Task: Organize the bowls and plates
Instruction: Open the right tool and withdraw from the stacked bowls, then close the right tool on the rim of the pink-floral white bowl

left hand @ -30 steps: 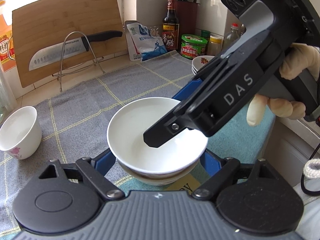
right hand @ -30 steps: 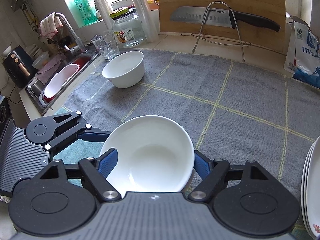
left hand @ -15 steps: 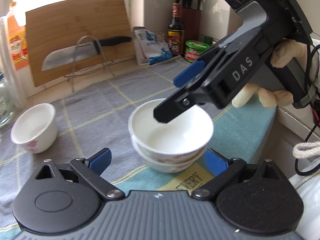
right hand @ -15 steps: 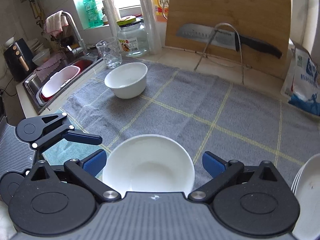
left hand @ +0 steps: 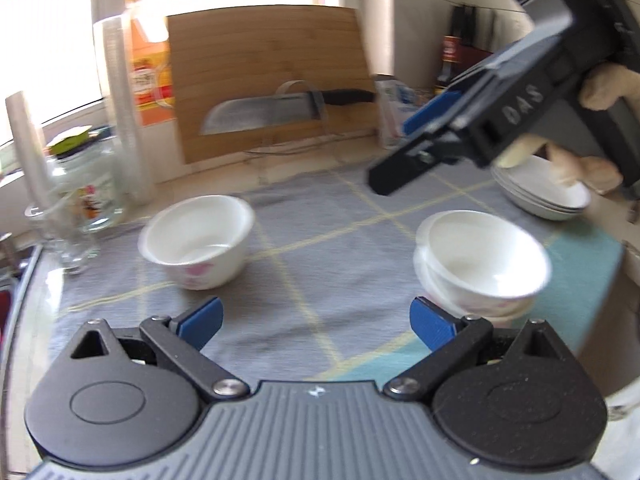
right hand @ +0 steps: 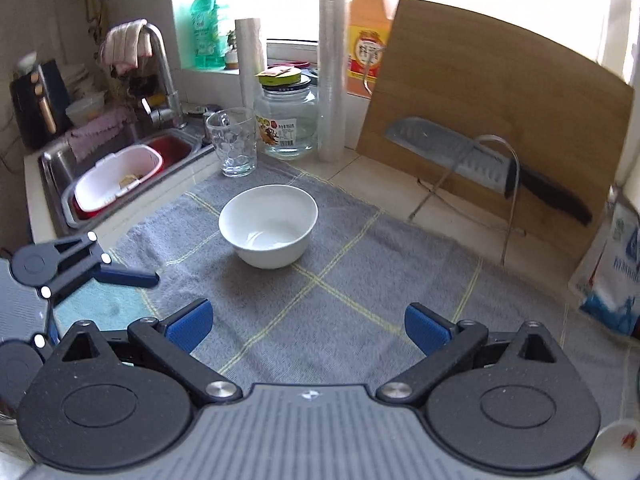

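Two white bowls sit nested in a stack [left hand: 480, 260] on the grey towel [left hand: 320, 240], at the right of the left wrist view. A single white bowl [left hand: 198, 240] with a pink flower stands to the left; it also shows in the right wrist view [right hand: 268, 226]. A stack of white plates [left hand: 540, 196] lies at the far right. My left gripper [left hand: 316, 322] is open and empty, low over the towel between the bowls. My right gripper [right hand: 308, 322] is open and empty, raised above the towel; it shows in the left wrist view [left hand: 404, 160] above the stacked bowls.
A bamboo cutting board [right hand: 500, 120] leans at the back with a knife [right hand: 480, 168] on a wire stand. A glass [right hand: 232, 142], a jar [right hand: 286, 124] and cup sleeves stand at the towel's back edge. A sink [right hand: 116, 172] lies left. A salt bag [right hand: 612, 272] stands right.
Both grippers let go of the upper bowl, which now rests in the stack, and pulled back. The left gripper swung left; the right gripper lifted and now faces the single bowl.
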Tool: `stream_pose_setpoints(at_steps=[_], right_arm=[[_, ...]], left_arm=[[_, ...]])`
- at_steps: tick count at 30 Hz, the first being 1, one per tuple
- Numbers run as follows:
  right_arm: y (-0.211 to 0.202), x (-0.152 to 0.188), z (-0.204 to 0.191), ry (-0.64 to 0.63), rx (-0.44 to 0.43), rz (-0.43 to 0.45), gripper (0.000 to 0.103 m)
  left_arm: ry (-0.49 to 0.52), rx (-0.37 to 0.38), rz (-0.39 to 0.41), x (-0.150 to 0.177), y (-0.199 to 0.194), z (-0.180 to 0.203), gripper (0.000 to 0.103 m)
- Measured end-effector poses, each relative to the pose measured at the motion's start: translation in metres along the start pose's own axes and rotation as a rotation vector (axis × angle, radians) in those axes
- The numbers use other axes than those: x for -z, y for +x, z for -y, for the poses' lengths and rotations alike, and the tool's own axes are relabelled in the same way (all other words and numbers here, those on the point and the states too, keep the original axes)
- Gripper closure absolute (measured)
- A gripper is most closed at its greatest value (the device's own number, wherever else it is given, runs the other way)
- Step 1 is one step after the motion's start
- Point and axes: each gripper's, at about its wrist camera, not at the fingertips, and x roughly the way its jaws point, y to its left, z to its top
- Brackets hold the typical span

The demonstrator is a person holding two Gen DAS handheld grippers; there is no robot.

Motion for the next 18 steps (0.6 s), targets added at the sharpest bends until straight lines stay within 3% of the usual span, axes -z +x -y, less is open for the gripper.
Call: stream_pose_setpoints(at_steps=[9,18], right_arm=[[0.037,-0.036,-0.025,-0.111,0.018,-0.032,0.0],[0.076,-0.062,-0.021,-0.07,-0.058,-0.062,0.0]], left_arm=[[-0.015,-0.086,0.042,0.001,0.026,-0.046,0.004],[-0.024,-0.08,0.045,0.0,0.057,-0.071,0.003]])
